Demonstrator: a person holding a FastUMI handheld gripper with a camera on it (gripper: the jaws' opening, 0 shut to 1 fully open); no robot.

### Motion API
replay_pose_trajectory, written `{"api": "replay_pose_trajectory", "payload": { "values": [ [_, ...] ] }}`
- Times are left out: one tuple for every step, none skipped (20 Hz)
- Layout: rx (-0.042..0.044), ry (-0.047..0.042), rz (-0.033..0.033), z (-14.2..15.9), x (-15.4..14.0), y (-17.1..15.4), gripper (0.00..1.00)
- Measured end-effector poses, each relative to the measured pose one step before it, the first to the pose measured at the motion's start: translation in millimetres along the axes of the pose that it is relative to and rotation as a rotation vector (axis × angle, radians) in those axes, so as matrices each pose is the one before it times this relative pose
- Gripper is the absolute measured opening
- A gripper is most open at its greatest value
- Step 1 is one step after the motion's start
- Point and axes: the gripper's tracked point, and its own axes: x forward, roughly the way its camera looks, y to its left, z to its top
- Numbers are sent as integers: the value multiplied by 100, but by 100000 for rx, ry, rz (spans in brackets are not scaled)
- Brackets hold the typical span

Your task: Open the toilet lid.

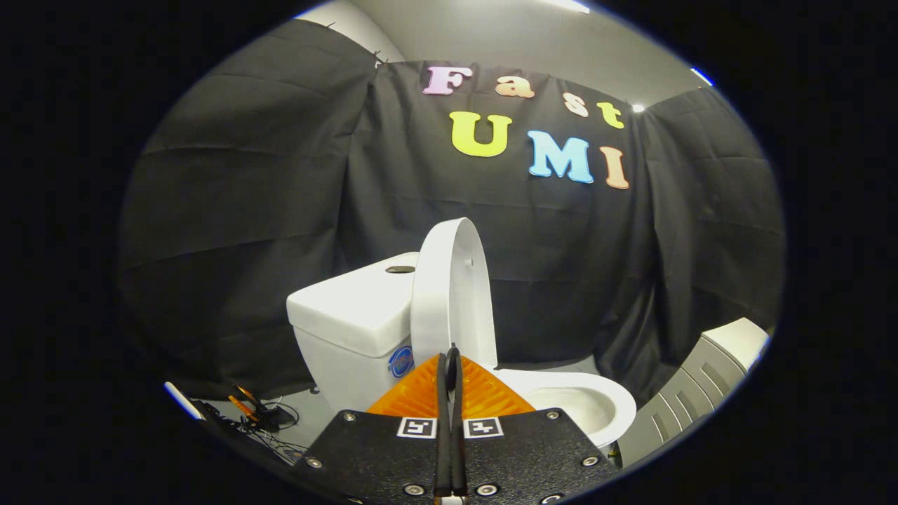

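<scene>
A white toilet stands ahead of me, seen from the side. Its lid (450, 294) is raised upright and leans back toward the tank (351, 308). The open bowl and seat (589, 403) lie to the right of the lid. My gripper (450, 365) is shut, its two orange fingers (421, 396) pressed together with nothing between them. The fingertips sit just in front of the lid's lower edge; whether they touch it I cannot tell.
A flush button (400, 269) sits on top of the tank. Cables and small orange-and-black items (259, 417) lie on the floor left of the toilet. A grey ribbed cabinet (701, 382) stands at the right. Black cloth walls the booth behind.
</scene>
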Motion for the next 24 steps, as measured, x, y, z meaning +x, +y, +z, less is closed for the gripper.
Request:
{"api": "replay_pose_trajectory", "payload": {
  "values": [
    [-2126,-474,-759,101,28,117,0],
    [-971,-220,-196,-108,-99,136,0],
    [-593,-392,-591,-135,16,-38,0],
    [-153,-109,-358,-179,2,-56,0],
    [-55,-386,-262,128,0,-180,0],
    [542,-457,-43,86,99,-137,0],
    [1430,-601,437,77,-19,-36,0],
    [1374,168,1234,-61,125,162,0],
    [958,4,1117,29,40,0,2],
    [647,402,1546,59,26,233,6],
    [288,-69,1304,169,-40,197,8],
    [-547,-312,123,151,-159,89,13],
    [-888,-1400,-178,559,-360,93,16],
    [-1684,-1726,-1940,417,-166,-225,25],
    [-1498,-1746,-1958,419,-207,-246,41],
    [-322,-1609,-582,311,6,28,56],
    [427,-1025,-318,358,-121,204,72],
    [829,-20,-153,66,98,48,83],
    [770,479,-402,-87,4,12,94],
    [716,640,-428,-34,-126,-30,95],
    [803,507,-430,-110,-109,-38,95],
    [736,357,123,-56,-160,26,95],
    [660,328,322,-60,-141,-75,95],
    [677,-133,637,-25,-115,-69,95]
  ]
}}
